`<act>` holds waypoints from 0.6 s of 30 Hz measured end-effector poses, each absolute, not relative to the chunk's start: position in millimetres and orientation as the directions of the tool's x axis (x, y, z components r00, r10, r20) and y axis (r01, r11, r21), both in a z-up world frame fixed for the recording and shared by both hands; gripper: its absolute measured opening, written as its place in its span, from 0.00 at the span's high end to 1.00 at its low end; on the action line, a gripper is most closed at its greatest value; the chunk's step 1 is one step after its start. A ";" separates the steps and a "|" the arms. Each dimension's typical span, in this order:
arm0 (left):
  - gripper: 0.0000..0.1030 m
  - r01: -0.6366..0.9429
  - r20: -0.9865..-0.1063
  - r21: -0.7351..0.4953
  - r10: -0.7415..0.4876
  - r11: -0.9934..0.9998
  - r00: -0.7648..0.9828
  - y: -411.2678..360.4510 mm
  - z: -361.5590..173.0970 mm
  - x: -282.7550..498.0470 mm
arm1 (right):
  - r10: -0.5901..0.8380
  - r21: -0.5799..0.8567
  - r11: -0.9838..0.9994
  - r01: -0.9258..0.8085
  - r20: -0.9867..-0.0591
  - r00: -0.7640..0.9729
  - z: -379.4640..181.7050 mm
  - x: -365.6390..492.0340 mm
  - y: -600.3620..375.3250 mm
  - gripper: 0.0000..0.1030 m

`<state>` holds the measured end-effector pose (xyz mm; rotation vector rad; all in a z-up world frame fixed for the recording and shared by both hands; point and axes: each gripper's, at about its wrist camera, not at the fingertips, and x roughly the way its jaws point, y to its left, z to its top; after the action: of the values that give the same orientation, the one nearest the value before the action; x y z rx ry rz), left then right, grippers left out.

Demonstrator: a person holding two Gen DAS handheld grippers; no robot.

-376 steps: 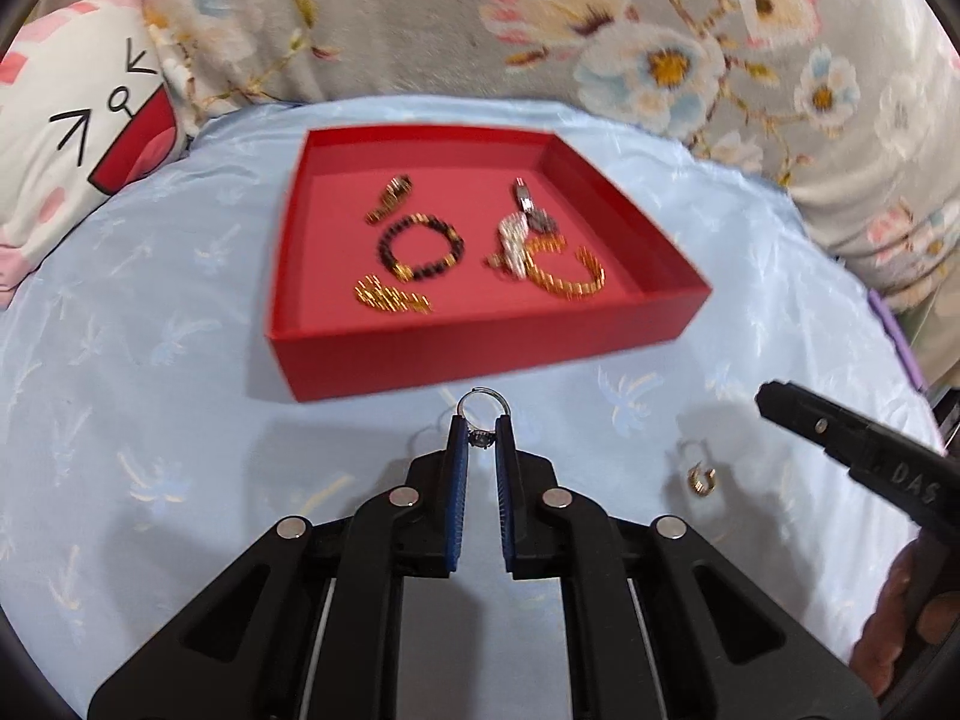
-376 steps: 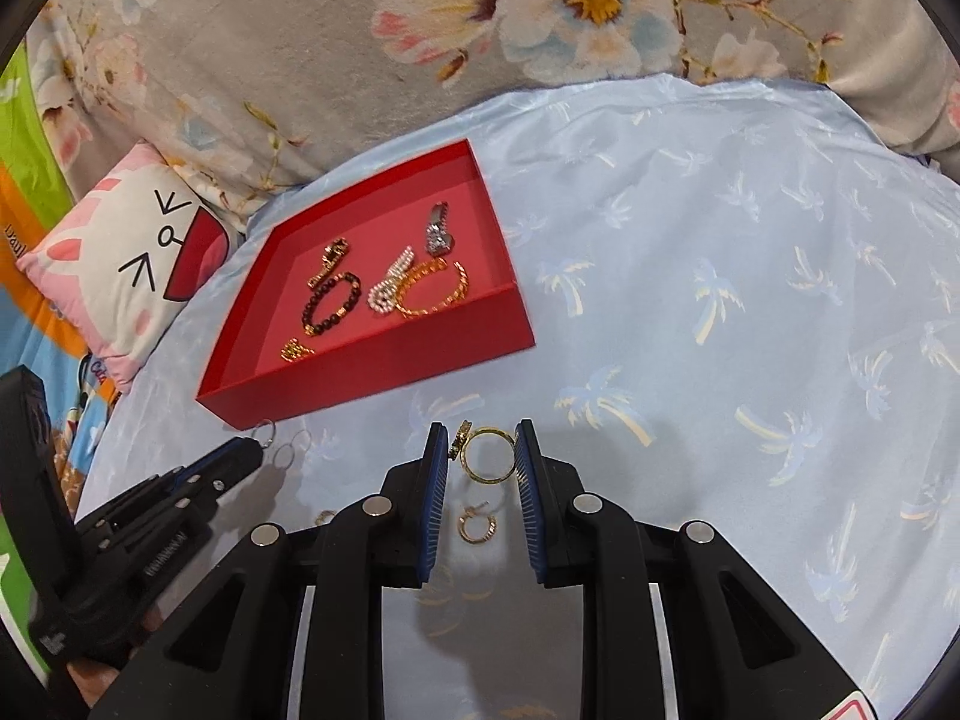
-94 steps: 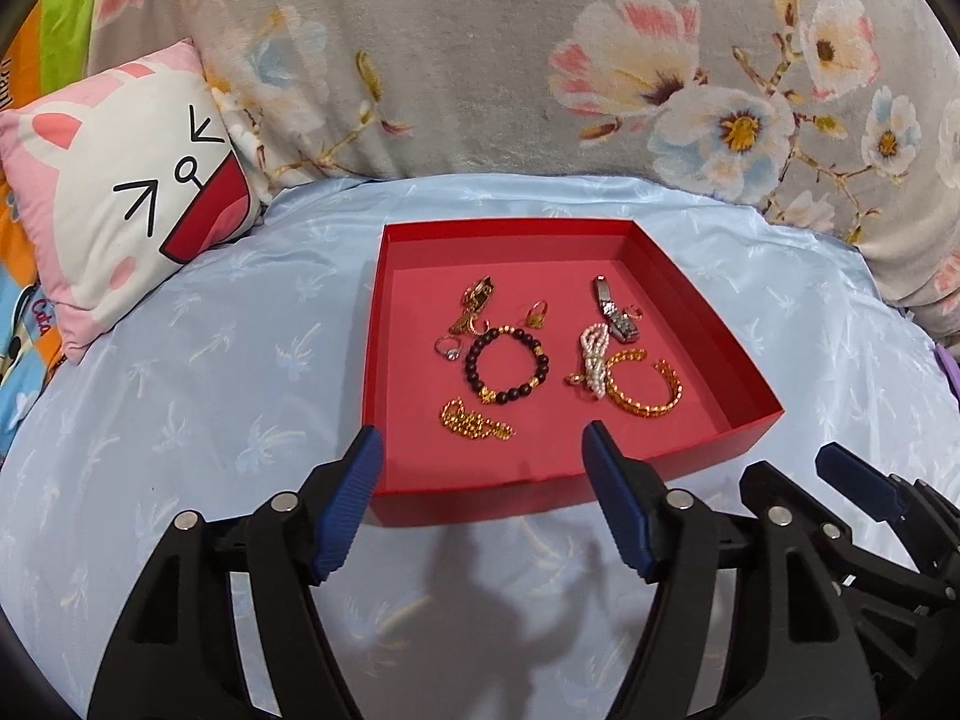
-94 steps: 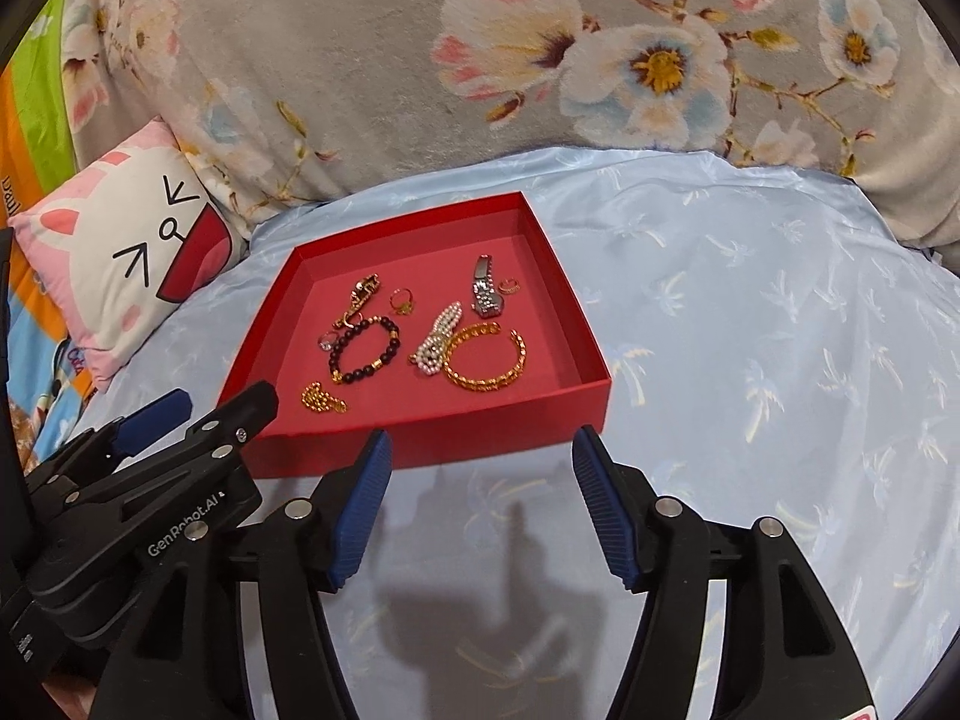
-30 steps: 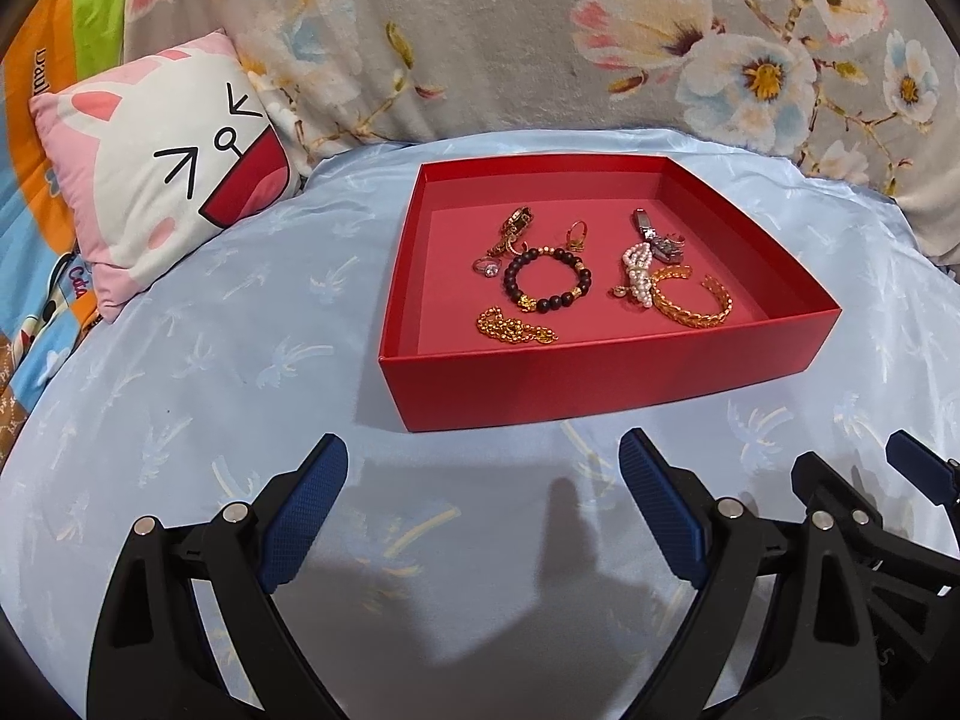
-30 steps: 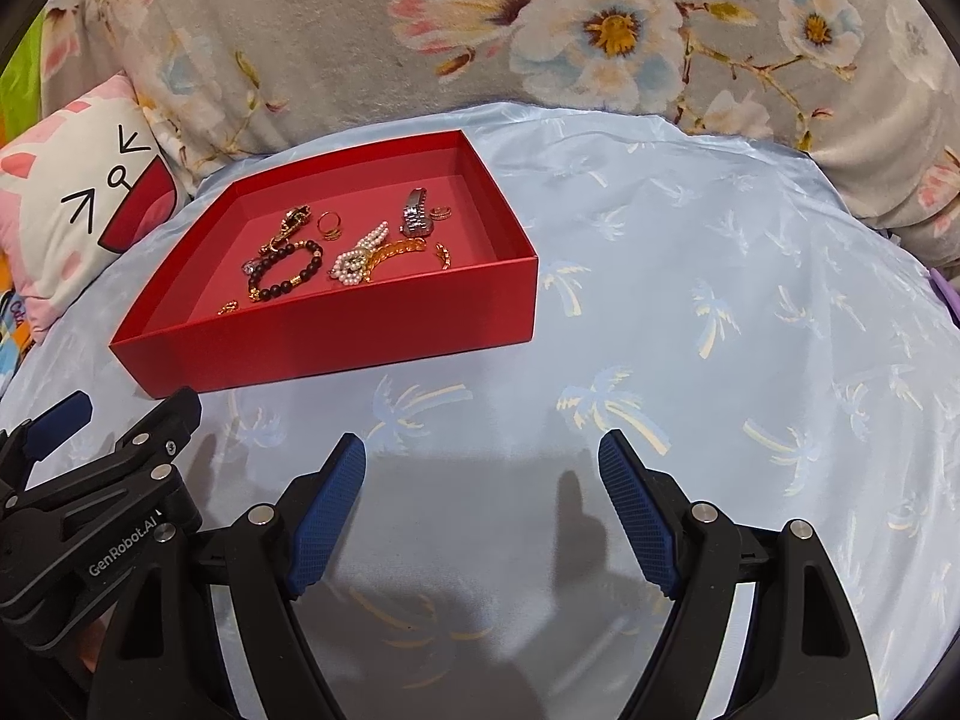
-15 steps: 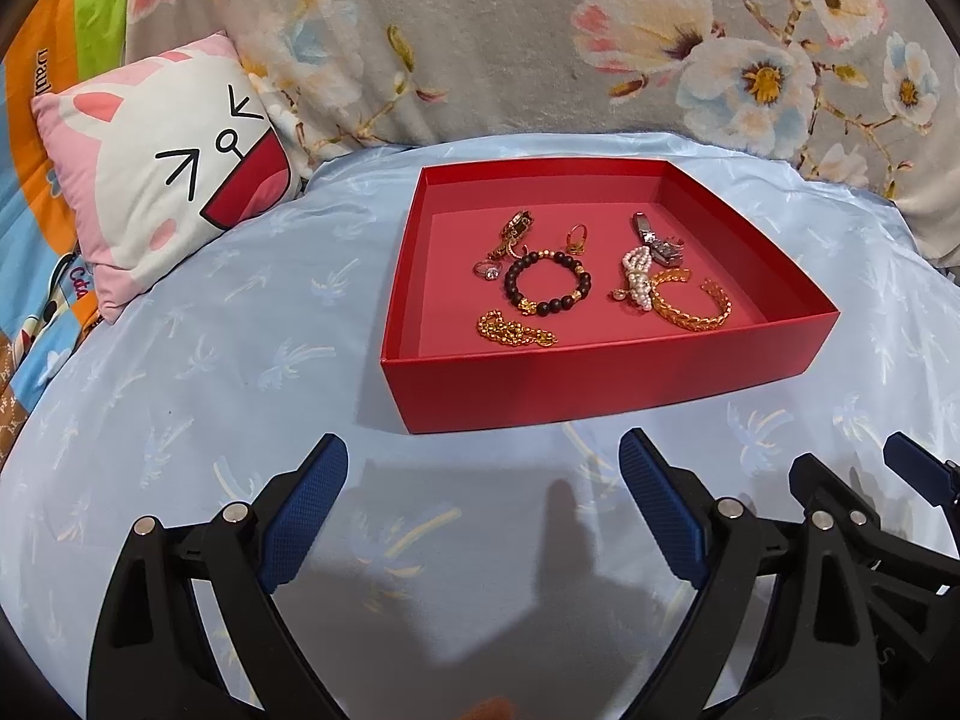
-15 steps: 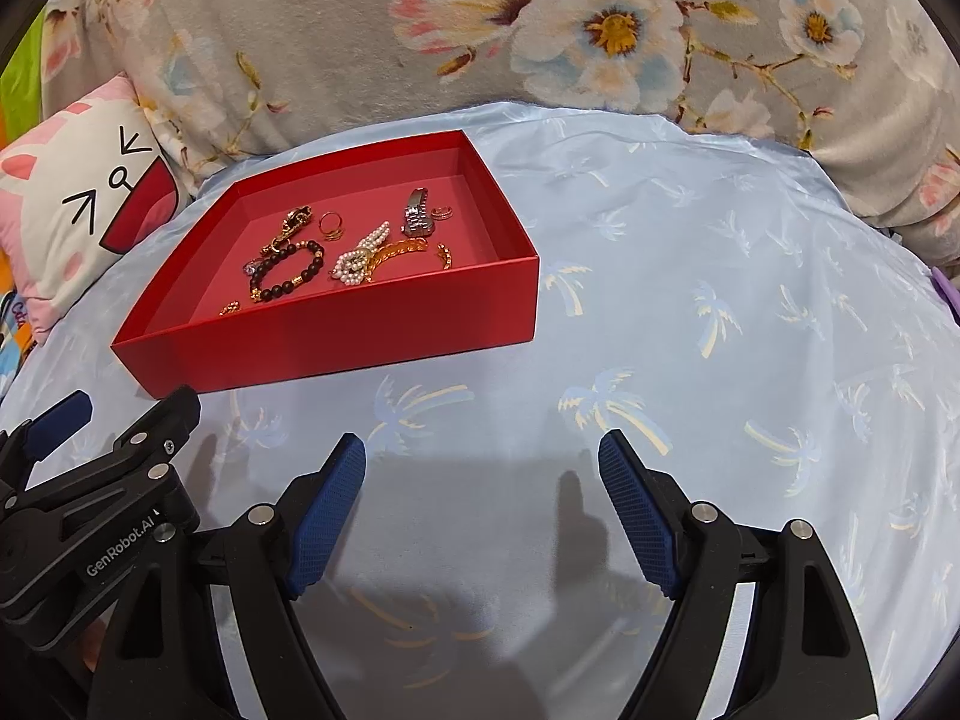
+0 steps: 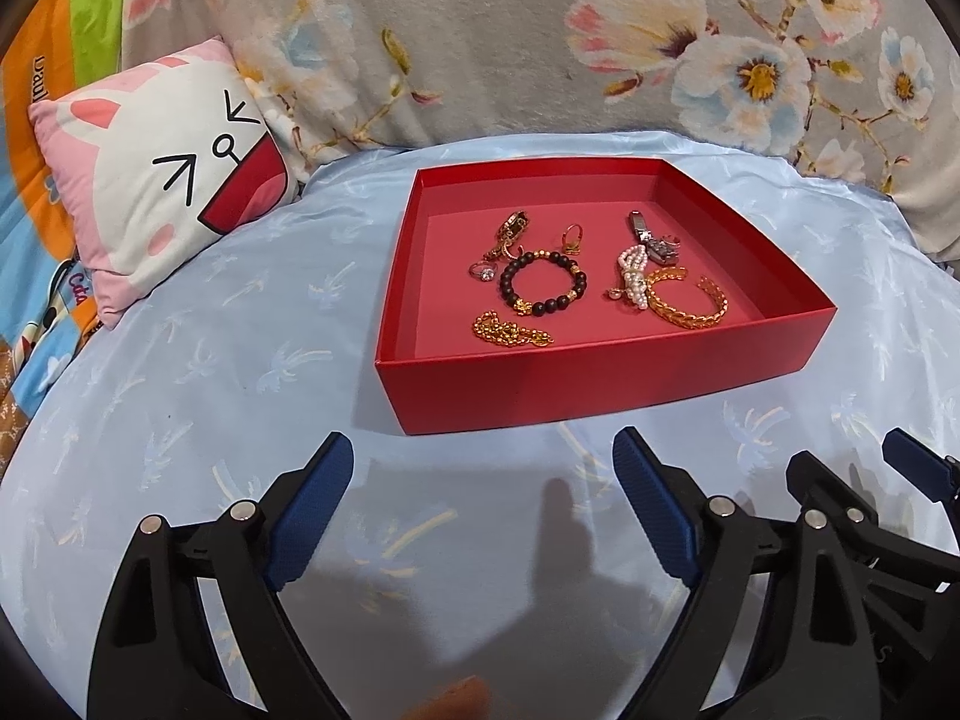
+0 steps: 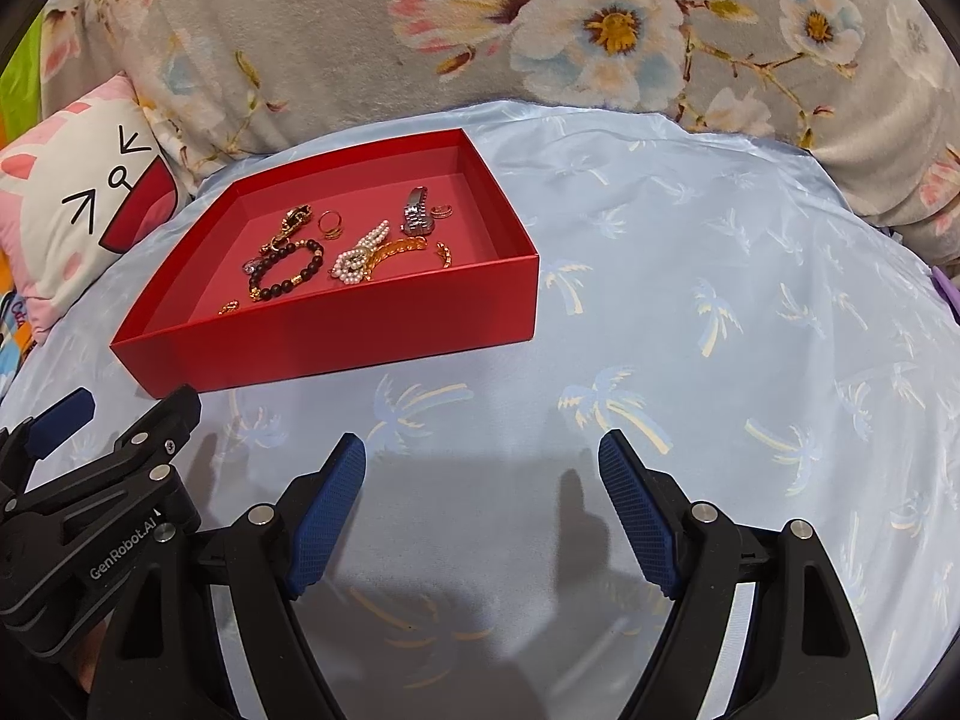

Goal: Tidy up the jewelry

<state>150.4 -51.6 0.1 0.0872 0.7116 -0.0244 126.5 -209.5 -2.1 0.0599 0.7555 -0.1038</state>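
Rings once outside now lie in the red tray (image 9: pixel 600 384); both tools spread wide.

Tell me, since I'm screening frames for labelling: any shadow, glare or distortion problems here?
Left wrist view: fisheye bends the red tray edges; soft shadows of the open left tongs fall on the blue sheet; jewelry stays sharp, no glare. Right wrist view: same curvature, dark vignette corners, shadows under the open right tongs.

Red tray's (image 10: pixel 336 330) near wall hides most of the gold chain (image 10: pixel 228 306); small rings (image 10: pixel 443 211) too small to tell apart
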 end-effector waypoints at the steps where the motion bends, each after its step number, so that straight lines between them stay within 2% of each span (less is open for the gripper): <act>1: 0.17 0.051 -0.654 0.072 0.008 0.996 0.757 -51.9 0.2 151.3 | -0.071 0.017 0.993 0.114 -0.687 0.723 -2.3 126.4 -209.8 0.24; 18: 0.17 0.049 -0.651 0.072 0.010 0.996 0.759 -49.3 -0.7 150.2 | -0.071 0.017 0.993 0.114 -0.686 0.724 -3.1 125.9 -208.5 0.24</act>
<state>150.2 -49.3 -0.7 0.0863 0.7088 -0.0215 125.9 -208.5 -3.1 0.0594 0.7546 -0.1019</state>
